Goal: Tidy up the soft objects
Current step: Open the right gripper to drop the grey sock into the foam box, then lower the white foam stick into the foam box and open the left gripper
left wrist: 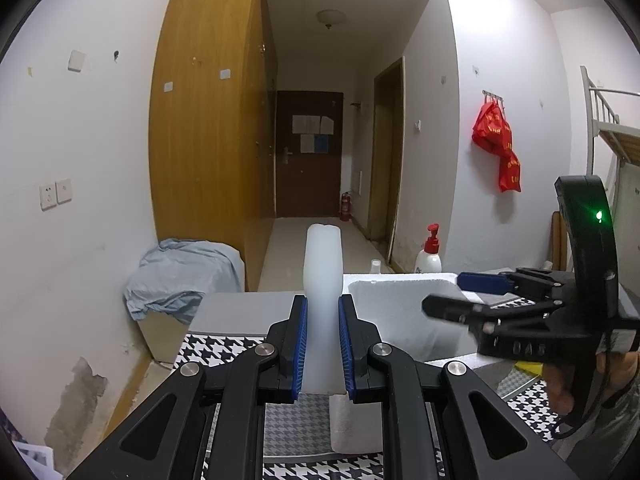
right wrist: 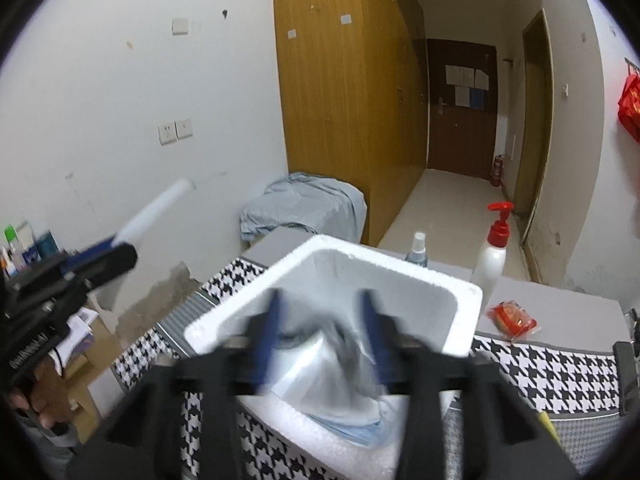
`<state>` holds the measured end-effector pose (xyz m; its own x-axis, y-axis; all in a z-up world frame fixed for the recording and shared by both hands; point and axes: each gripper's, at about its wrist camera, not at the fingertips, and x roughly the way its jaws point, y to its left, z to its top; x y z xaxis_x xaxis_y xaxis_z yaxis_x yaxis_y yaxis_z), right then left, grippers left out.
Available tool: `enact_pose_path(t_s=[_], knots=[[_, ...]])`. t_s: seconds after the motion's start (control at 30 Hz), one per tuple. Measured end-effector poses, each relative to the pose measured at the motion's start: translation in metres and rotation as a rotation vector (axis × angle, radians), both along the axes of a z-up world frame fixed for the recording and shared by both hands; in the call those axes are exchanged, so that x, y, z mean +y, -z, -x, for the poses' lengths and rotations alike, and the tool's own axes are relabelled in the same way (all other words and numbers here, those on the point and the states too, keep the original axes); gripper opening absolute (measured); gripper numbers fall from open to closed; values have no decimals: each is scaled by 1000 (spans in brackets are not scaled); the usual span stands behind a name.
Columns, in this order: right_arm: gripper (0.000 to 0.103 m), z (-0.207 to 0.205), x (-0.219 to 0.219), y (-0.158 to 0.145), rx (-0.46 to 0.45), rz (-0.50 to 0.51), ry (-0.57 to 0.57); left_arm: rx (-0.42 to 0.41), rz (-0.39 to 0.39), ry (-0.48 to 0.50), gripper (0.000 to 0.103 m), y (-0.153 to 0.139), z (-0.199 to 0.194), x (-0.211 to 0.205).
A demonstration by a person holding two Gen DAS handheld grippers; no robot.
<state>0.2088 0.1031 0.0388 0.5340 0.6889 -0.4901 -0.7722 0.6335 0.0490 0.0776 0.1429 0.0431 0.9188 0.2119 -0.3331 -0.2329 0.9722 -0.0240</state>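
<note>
The left gripper [left wrist: 323, 344] is clenched on a white foam tube [left wrist: 323, 280], which stands up between its blue pads [left wrist: 302, 344] and reaches well past the fingertips. From the right wrist view the same tube [right wrist: 154, 210] juts up and to the right out of that gripper [right wrist: 116, 250], held off to the left of a white foam box [right wrist: 400, 272].

The right gripper [right wrist: 320, 332] hangs over the near part of the box with its jaws spread apart — it is blurred, yet the gap between the blue pads [right wrist: 370, 332] is plain. Below and between the jaws a clear plastic bag holding something dark [right wrist: 320, 364] lies in the box, on top of pale blue fabric [right wrist: 352, 426] at the near rim; the pads do not press on it.

The box sits on a houndstooth-patterned cloth [right wrist: 560, 364]. Just beyond its far right corner stand a white pump bottle with a red top [right wrist: 494, 248] and a small spray bottle [right wrist: 418, 250] — and a red packet [right wrist: 512, 316] lies to the right of the box.
</note>
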Motion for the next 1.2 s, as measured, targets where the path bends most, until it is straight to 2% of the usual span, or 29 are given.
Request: enact_pose_path(t_s=[0.07, 0.13, 0.57, 1.0, 1.2], knots=[[90, 1, 0, 2, -7, 3, 13, 2, 5, 2, 16, 0, -1, 2], [96, 3, 1, 4, -9, 15, 15, 5, 6, 1, 16, 0, -3, 3], [97, 5, -19, -2, -28, -23, 43, 22, 1, 21, 17, 1, -13, -2], [100, -5, -73, -6, -19, -99, 162, 44, 1, 123, 17, 2, -39, -30], [102, -6, -95, -5, -21, -99, 212, 56, 0, 166, 17, 4, -53, -45]])
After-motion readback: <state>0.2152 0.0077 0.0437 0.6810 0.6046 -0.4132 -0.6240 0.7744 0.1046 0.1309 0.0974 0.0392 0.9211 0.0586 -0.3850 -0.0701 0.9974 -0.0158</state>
